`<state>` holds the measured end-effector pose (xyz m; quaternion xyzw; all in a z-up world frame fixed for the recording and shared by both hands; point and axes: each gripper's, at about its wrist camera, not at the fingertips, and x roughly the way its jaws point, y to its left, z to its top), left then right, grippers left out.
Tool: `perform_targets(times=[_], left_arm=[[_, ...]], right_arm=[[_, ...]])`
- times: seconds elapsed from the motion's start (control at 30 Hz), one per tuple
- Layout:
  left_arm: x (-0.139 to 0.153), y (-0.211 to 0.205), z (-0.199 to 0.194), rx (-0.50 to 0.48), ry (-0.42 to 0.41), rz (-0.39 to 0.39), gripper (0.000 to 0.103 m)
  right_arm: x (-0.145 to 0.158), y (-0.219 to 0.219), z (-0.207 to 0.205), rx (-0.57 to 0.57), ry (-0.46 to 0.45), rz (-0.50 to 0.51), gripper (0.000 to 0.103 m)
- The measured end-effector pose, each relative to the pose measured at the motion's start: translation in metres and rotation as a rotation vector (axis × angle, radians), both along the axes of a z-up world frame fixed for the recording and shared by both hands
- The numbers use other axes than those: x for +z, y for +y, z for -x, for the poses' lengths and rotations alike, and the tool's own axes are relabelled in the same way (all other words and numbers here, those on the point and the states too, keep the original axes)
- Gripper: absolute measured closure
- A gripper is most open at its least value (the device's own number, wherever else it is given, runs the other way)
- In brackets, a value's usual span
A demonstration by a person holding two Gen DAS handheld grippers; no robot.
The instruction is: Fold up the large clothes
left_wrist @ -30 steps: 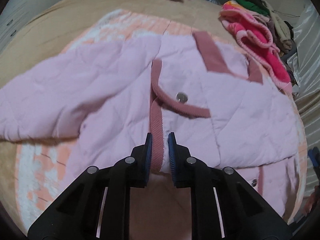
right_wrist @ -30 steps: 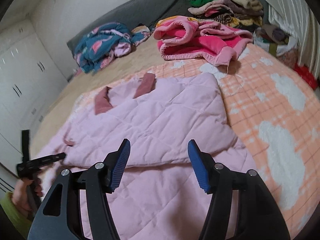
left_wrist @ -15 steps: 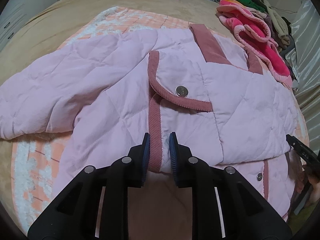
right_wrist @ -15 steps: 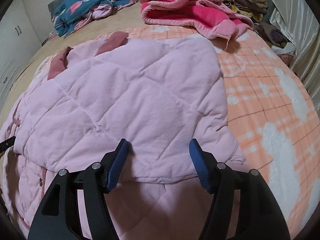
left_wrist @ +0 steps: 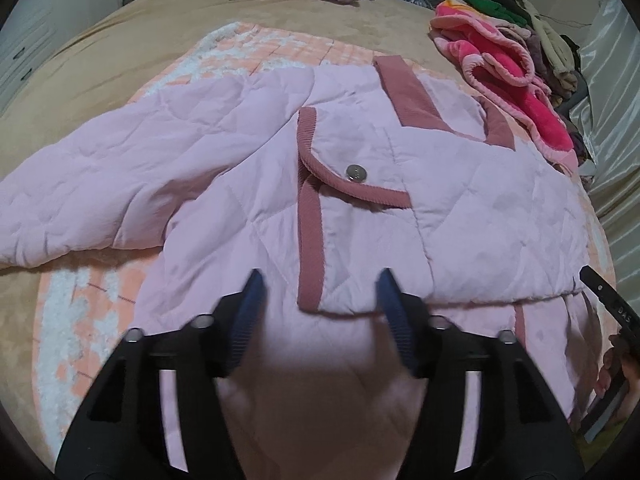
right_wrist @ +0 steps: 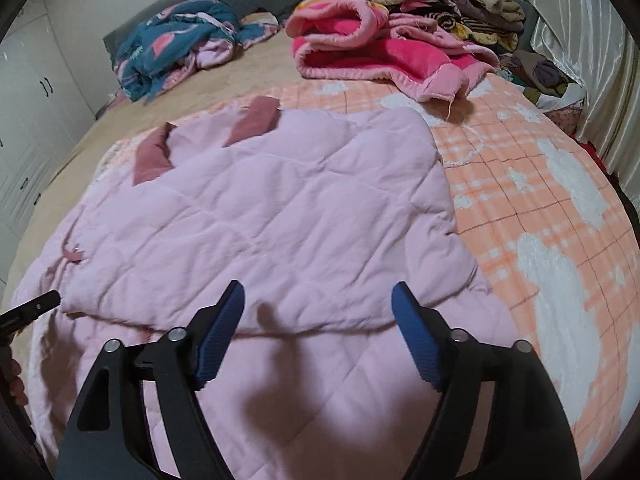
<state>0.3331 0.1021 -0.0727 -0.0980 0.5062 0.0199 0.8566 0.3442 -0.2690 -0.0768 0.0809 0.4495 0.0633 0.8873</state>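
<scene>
A light pink quilted jacket with dusty-rose corduroy trim lies spread on the bed, one side folded across the body; it also shows in the right wrist view. A trimmed flap with a metal snap lies on top. My left gripper is open and empty, just above the folded edge and its rose trim strip. One sleeve stretches out to the left. My right gripper is open and empty over the jacket's folded edge.
An orange and white plaid blanket lies under the jacket on the tan bed. A hot pink fleece garment and stacked clothes sit at the far right, a blue patterned heap at the back. White wardrobes stand left.
My left gripper has opened and let go of the jacket's trimmed edge, which now lies flat on the body. My right gripper has pulled back a little and stays open.
</scene>
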Motion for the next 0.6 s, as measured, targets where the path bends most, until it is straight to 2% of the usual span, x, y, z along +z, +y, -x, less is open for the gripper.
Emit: perform_targets(times=[0.1, 0.17, 0.33, 0.6], left_arm=[[0.008, -0.003, 0.006, -0.016, -0.012, -0.015, 0.036], [0.014, -0.003, 0.011, -0.016, -0.021, -0.013, 0.023], [0.027, -0.003, 0.021, -0.015, -0.046, -0.022, 0.009], [0.039, 0.011, 0.034, 0.022, -0.081, -0.031, 0.009]], right_arm=[[0.008, 0.004, 0.014, 0.001, -0.024, -0.015, 0.022], [0.012, 0.006, 0.021, -0.005, -0.033, -0.025, 0.021], [0.027, 0.011, 0.036, -0.007, -0.069, -0.052, 0.021], [0.047, 0.026, 0.047, 0.009, -0.107, -0.063, 0.020]])
